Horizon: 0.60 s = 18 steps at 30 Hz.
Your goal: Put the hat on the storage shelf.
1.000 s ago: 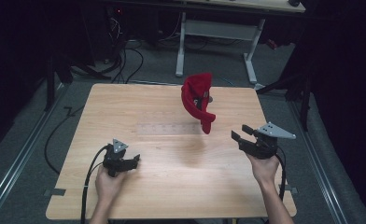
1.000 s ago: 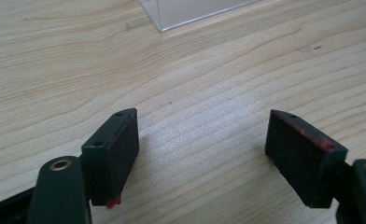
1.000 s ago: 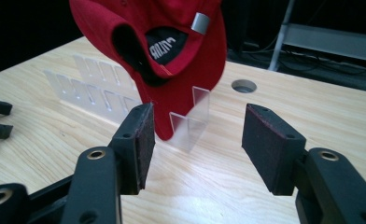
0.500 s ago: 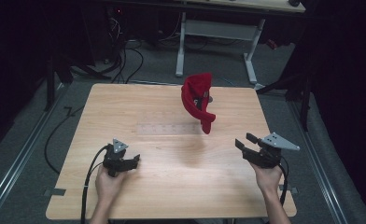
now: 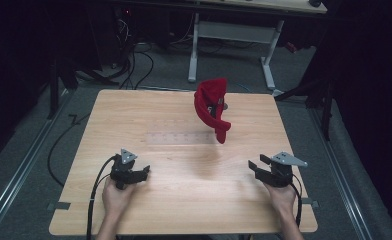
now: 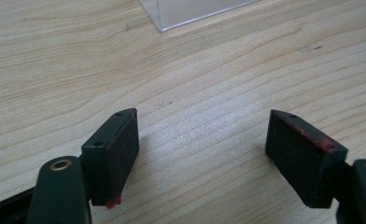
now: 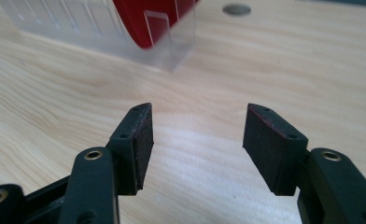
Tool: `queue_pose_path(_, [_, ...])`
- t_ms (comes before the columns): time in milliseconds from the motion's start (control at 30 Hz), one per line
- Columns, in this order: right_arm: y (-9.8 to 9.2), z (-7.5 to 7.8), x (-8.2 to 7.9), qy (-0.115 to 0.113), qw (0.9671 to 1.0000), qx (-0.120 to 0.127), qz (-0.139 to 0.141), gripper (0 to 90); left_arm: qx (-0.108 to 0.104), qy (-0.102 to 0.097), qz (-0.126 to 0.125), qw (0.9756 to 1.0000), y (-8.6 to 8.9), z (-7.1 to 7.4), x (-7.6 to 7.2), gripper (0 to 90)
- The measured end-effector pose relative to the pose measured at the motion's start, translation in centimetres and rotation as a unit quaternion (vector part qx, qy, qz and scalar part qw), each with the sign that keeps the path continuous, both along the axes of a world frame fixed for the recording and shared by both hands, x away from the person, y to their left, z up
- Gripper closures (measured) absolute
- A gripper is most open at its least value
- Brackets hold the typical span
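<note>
Both grippers, left point(image 5: 143, 172) and right point(image 5: 254, 167), rest wide open and empty on the table point(image 5: 184, 165), apparently parked away from the red cloth point(image 5: 211, 107) on its clear stand point(image 7: 169, 44).

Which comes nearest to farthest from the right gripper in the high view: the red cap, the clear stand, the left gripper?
1. Clear stand: its end under the cap's brim, ahead of the right gripper and to its left.
2. Red cap: just beyond, propped up at the stand's right end.
3. Left gripper: across the table's near edge.

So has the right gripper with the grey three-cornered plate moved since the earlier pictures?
Yes. The right gripper has come down and back toward the wooden table's near edge, away from the red cap; jaws open, empty.
</note>
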State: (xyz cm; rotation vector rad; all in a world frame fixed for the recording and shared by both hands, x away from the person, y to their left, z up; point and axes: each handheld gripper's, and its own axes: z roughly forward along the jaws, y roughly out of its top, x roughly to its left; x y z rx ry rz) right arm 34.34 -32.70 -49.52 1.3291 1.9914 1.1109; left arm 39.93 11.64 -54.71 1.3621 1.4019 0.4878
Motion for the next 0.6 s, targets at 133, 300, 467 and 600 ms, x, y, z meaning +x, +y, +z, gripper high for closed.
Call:
queue_pose_path(133, [-0.1, -1.2, 0.4, 0.021, 0.9997, -0.011, -0.009, 43.0, 0.0, 0.0, 0.0, 1.0, 0.0, 0.0, 0.0, 25.9])
queue_pose_path(300, [-0.2, -2.6, 1.0, 0.046, 0.9981, -0.033, -0.023, 43.1, 0.0, 0.0, 0.0, 1.0, 0.0, 0.0, 0.0, 25.9])
queue_pose_path(467, [-0.2, -3.4, 1.3, 0.071, 0.9964, -0.04, -0.02, 42.1, 0.0, 0.0, 0.0, 1.0, 0.0, 0.0, 0.0, 25.9])
queue_pose_path(600, [0.2, -3.5, 1.2, 0.069, 0.9955, -0.062, -0.019, 42.2, 0.0, 0.0, -0.001, 1.0, 0.0, 0.0, 0.0, 25.8])
